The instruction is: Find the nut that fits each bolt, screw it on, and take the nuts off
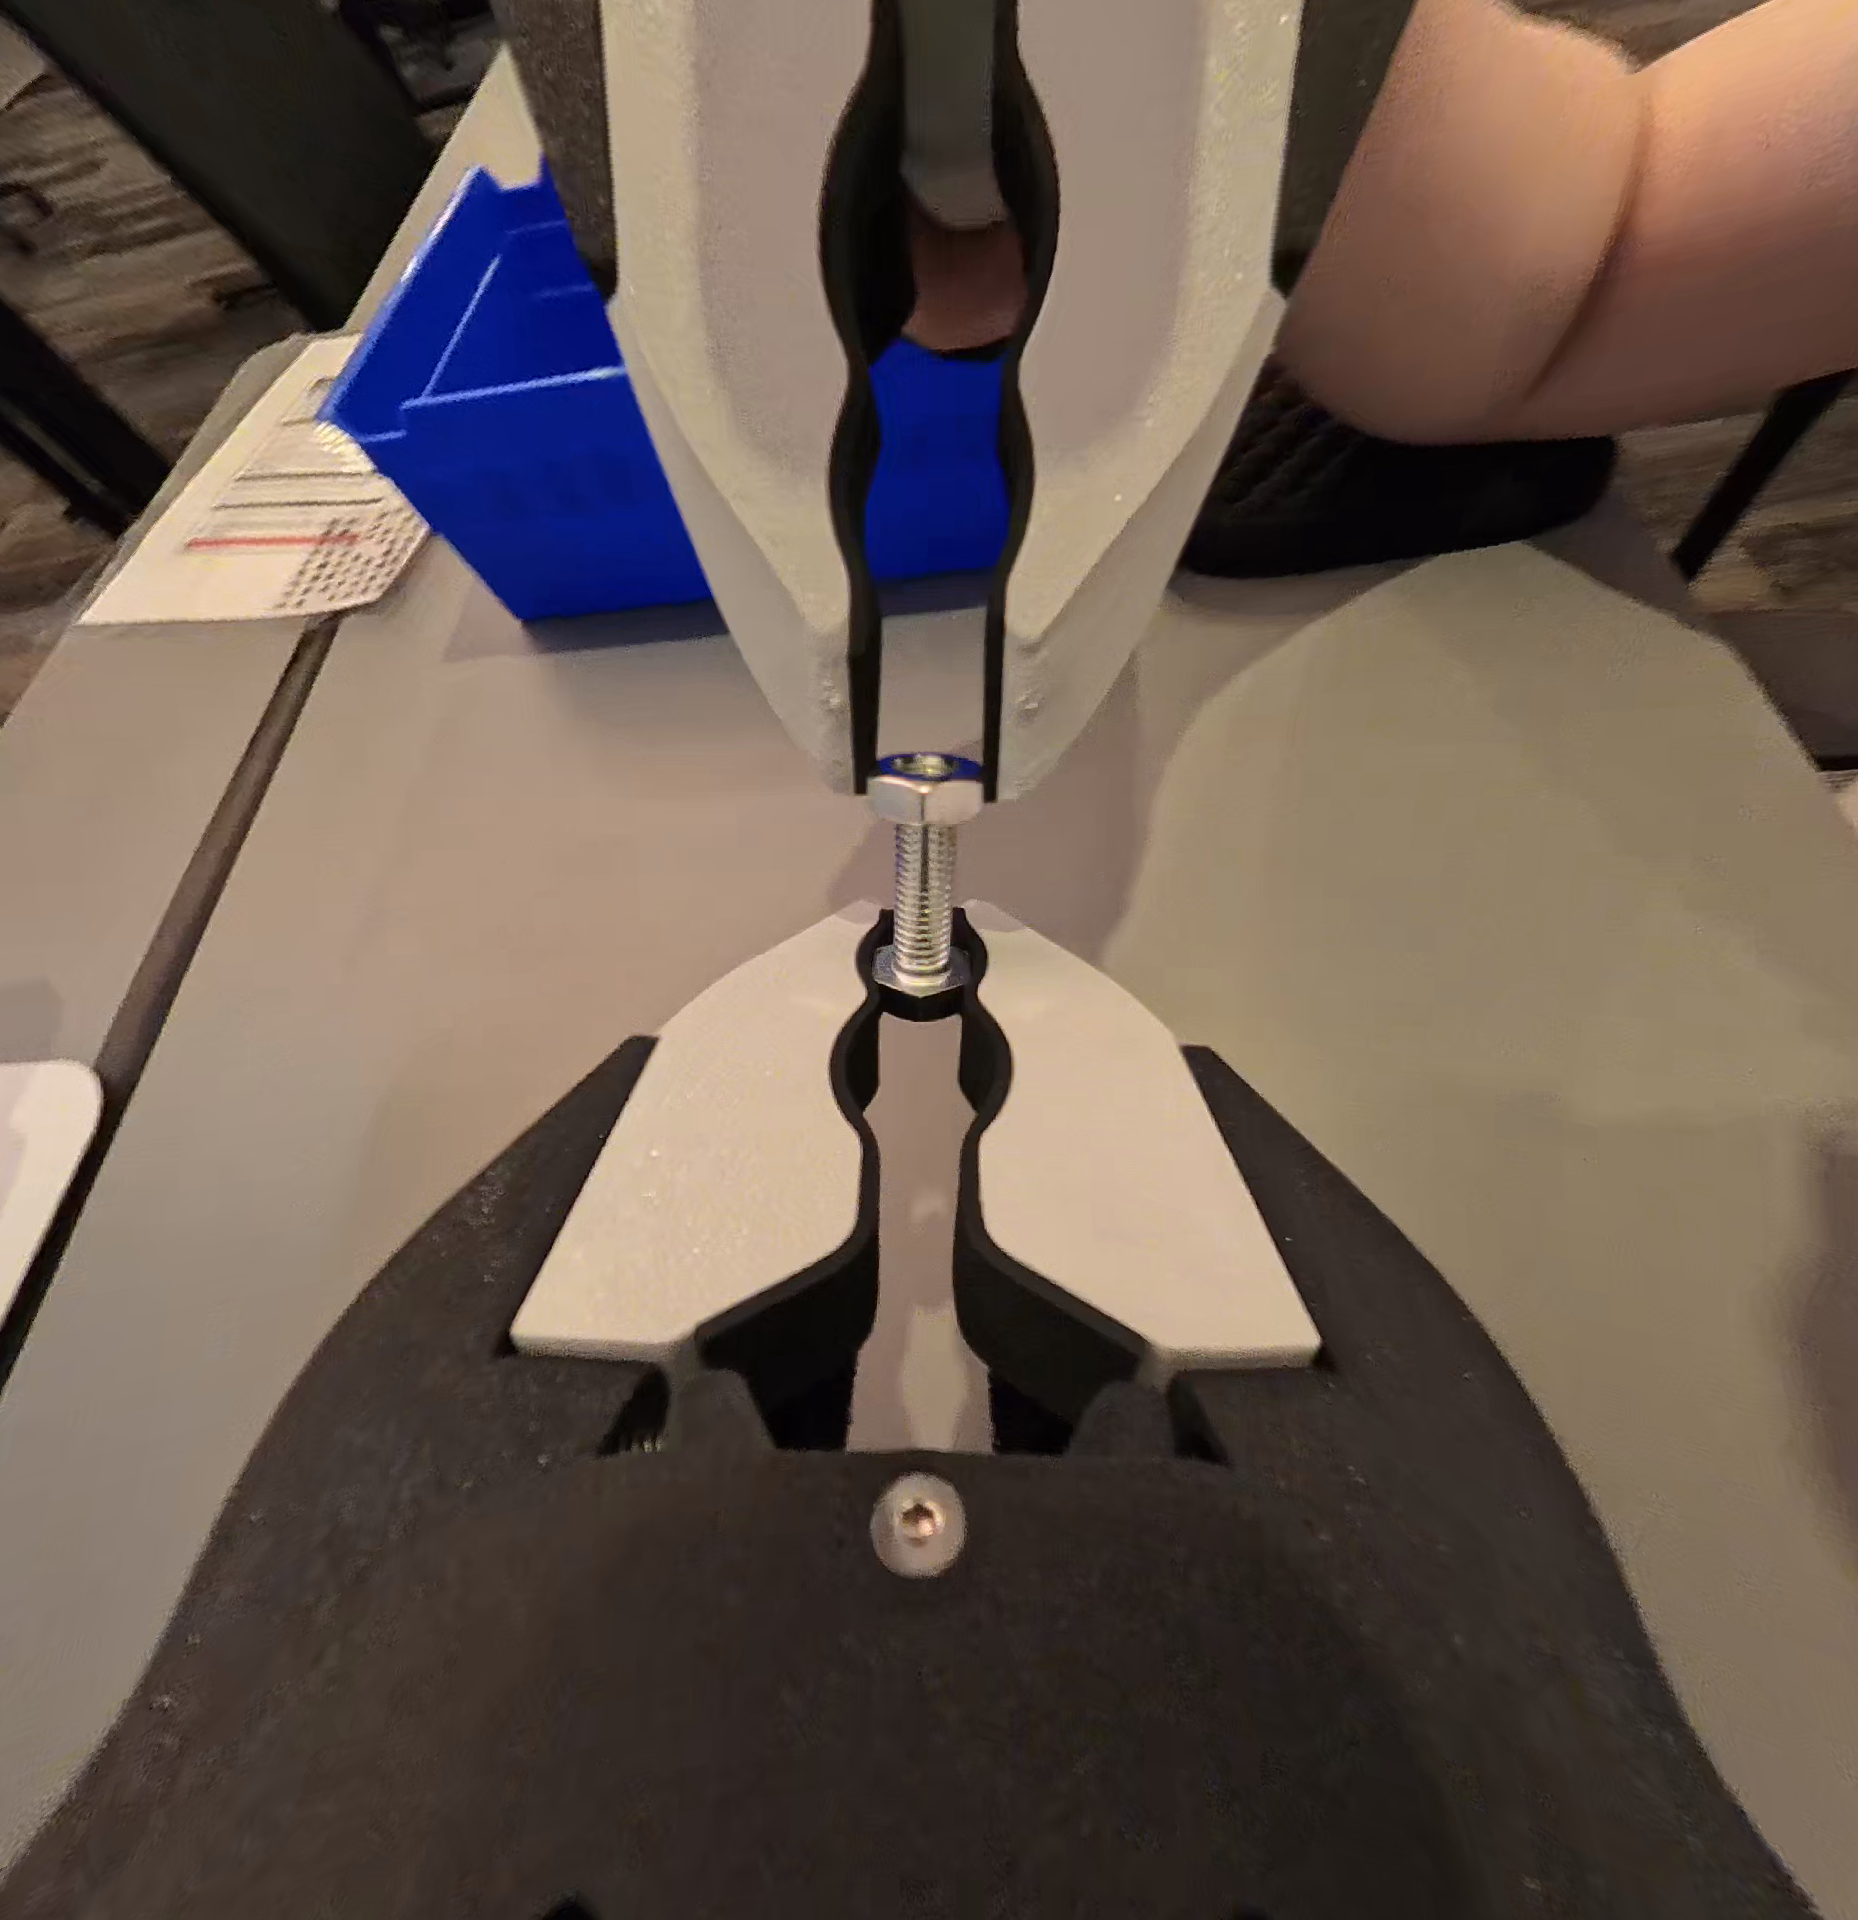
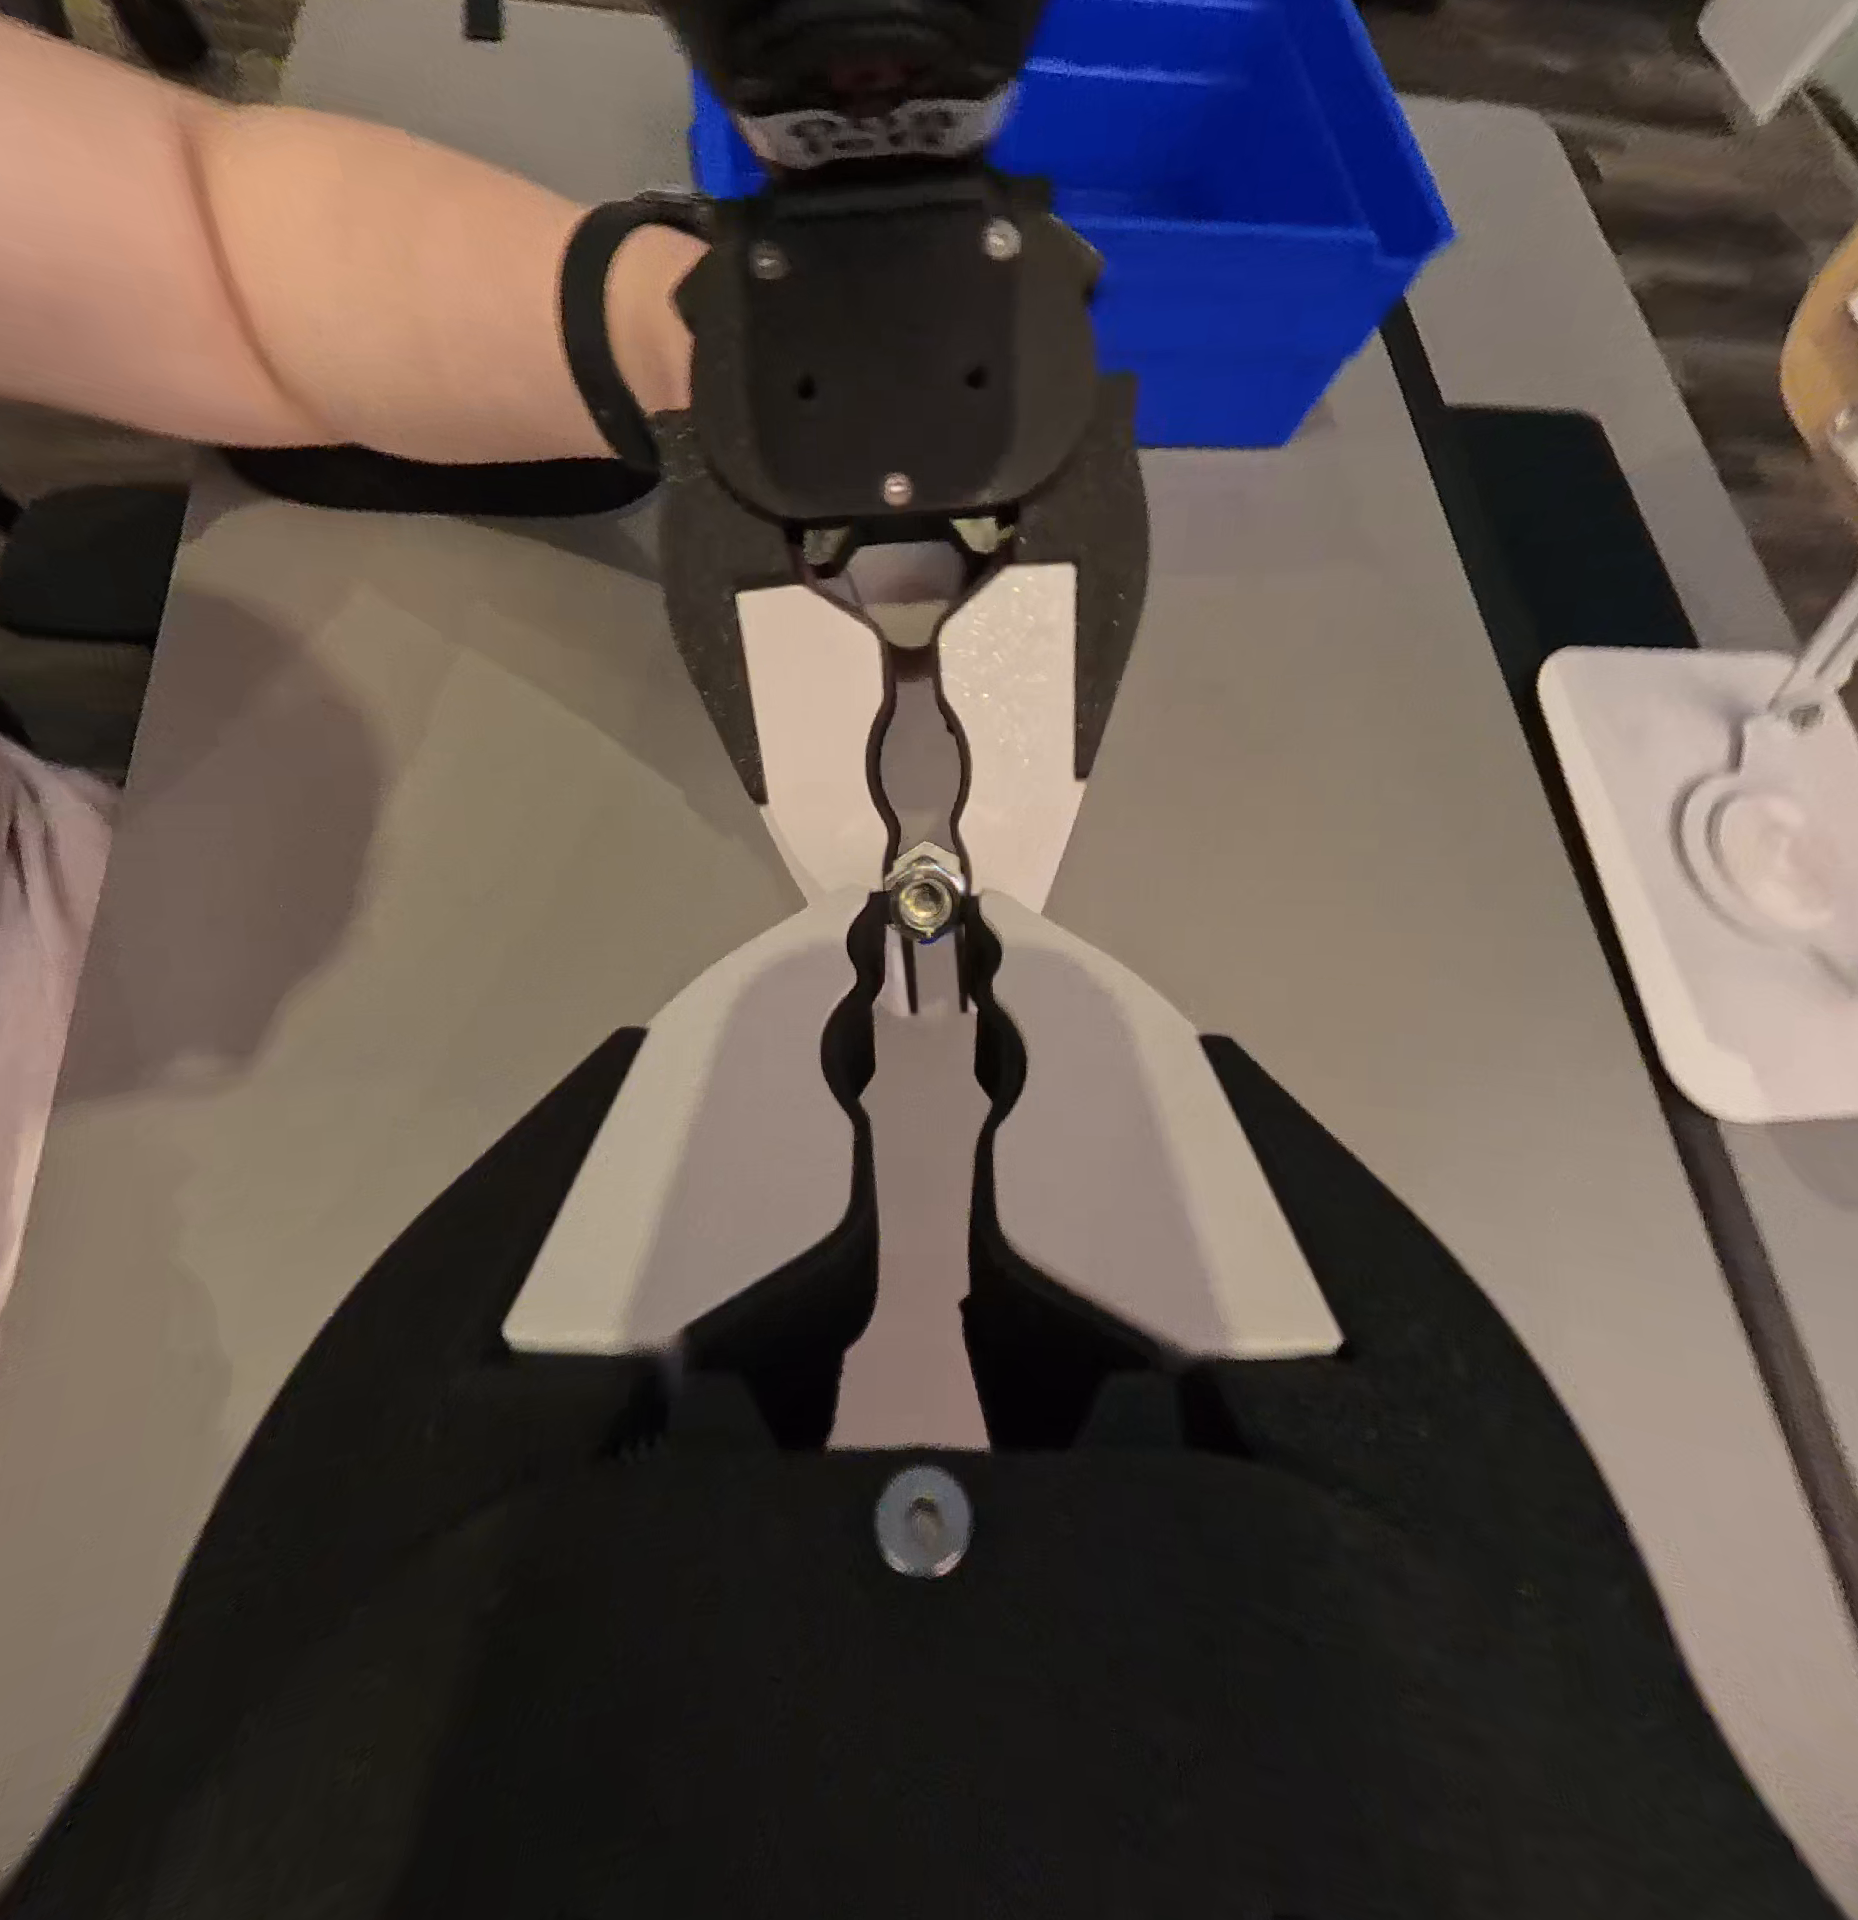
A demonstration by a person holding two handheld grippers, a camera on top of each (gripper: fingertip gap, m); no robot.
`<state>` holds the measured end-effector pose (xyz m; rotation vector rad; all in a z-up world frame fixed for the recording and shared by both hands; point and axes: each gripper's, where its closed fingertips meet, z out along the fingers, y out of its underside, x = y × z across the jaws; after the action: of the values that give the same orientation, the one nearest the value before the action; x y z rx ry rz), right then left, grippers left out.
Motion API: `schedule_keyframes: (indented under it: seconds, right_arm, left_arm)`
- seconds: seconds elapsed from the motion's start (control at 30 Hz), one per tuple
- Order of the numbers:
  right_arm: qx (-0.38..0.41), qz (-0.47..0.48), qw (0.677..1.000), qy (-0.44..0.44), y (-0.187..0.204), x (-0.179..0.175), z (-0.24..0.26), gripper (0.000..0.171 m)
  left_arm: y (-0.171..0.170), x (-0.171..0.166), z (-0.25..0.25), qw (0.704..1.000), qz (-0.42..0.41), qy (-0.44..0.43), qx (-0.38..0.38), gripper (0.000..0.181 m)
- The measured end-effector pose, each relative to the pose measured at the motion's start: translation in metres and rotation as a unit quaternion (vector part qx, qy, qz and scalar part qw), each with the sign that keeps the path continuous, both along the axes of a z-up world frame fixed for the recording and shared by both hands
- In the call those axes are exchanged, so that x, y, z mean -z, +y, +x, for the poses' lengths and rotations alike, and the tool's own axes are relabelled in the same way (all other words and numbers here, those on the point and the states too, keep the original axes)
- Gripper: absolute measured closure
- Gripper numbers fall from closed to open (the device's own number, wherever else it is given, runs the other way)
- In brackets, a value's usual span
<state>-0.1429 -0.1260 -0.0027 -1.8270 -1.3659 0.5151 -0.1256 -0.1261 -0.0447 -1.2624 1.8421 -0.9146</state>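
The left gripper has its jaws clamped on the head end of a bolt, which points straight away from it, clear above the table. The right gripper faces it from the far side, jaws closed on the flats of a hex nut seated at the bolt's free tip. In the right wrist view the nut shows end-on with its bore open, the left gripper behind it. The two tools are in line, tip to tip.

Step in hand, by judgement: the nut is either starting onto the thread or on its last turns coming off. Which direction cannot be told. Nearly the whole thread is bare between nut and head.

Next move calls for one gripper to hold fast while the other rotates about the bolt axis, then releases and regrips for another turn. Axes must stay aligned; tilt risks a crossed thread if going on. If coming off, the nut will drop free unless the right jaws keep their hold.

A blue bin stands on the table beyond the grippers; its contents are not visible.
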Motion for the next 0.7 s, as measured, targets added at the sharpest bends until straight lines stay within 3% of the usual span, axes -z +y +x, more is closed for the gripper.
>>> schedule_keyframes:
  seconds: [0.17,0.43,0.6,0.7]
  right_arm:
    - [0.064,-0.05,0.997,0.013,0.01,0.009,0.003,0.157]
    - [0.051,-0.021,0.998,0.02,0.01,-0.001,0.003,0.15]
    - [-0.019,0.08,0.996,0.026,0.002,-0.024,0.006,0.147]
    - [-0.105,0.128,0.986,0.032,-0.017,-0.03,0.001,0.147]
  left_arm:
    - [0.014,0.009,0.0,0.998,0.028,0.028,-0.046,0.172]
    - [0.013,0.0,0.0,0.999,0.008,0.008,-0.04,0.172]
    - [-0.003,-0.016,-0.002,0.999,-0.041,-0.029,0.007,0.172]
    - [-0.021,-0.021,-0.004,0.996,-0.064,-0.034,0.054,0.172]
